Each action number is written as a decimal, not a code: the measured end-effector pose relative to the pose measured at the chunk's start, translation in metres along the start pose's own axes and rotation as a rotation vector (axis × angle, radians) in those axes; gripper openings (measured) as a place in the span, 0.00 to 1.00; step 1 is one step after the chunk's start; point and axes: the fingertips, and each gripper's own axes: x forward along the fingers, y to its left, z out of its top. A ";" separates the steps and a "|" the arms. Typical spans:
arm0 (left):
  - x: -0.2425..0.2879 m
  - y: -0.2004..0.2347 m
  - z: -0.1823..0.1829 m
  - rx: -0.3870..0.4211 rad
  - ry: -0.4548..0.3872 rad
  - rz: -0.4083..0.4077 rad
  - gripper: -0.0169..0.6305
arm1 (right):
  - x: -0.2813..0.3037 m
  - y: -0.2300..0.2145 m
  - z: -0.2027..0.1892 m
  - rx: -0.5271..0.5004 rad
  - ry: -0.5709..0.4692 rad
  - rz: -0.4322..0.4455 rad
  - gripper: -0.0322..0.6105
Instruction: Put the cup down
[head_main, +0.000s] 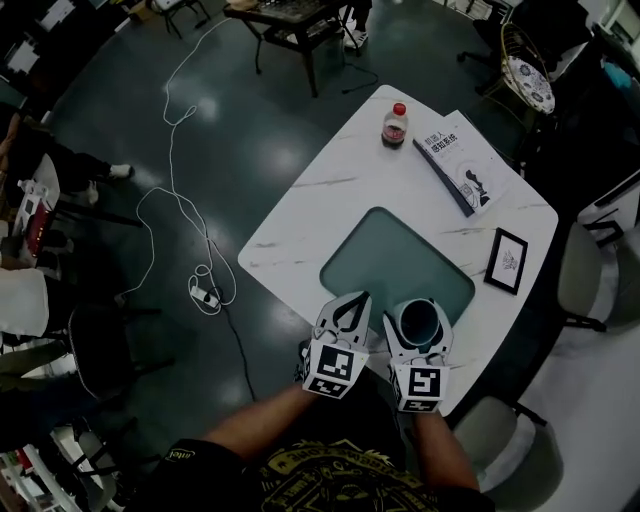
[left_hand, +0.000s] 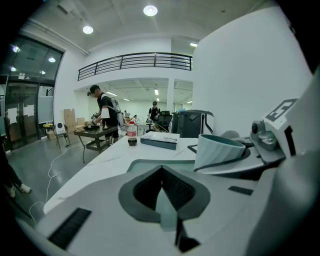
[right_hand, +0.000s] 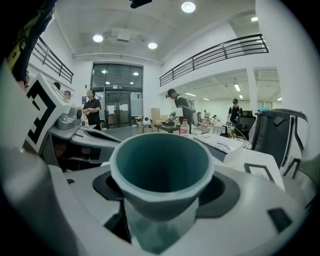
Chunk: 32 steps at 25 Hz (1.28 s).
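A pale cup (head_main: 417, 322) with a teal inside stands upright between the jaws of my right gripper (head_main: 417, 312), which is shut on it. It is over the near edge of the table's green inset (head_main: 395, 262). In the right gripper view the cup (right_hand: 161, 170) fills the middle and its base is hidden. My left gripper (head_main: 348, 306) is just to the left of it, shut with nothing in it. In the left gripper view its fingertips (left_hand: 162, 173) meet, and the cup (left_hand: 219, 150) shows at the right.
The white marble table (head_main: 330, 200) carries a cola bottle (head_main: 396, 125), a book (head_main: 462, 160) and a small black picture frame (head_main: 507, 261) on its far and right parts. A white cable (head_main: 180, 200) lies on the dark floor to the left. Chairs stand on the right.
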 end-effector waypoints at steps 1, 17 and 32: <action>0.002 0.001 -0.001 -0.001 0.004 0.003 0.04 | 0.003 0.000 -0.002 0.000 -0.002 0.006 0.63; 0.023 0.001 -0.016 -0.001 0.045 0.027 0.04 | 0.026 -0.009 -0.028 -0.032 -0.004 0.030 0.63; 0.023 -0.001 -0.024 -0.014 0.061 0.057 0.04 | 0.031 -0.013 -0.047 -0.058 -0.026 0.033 0.63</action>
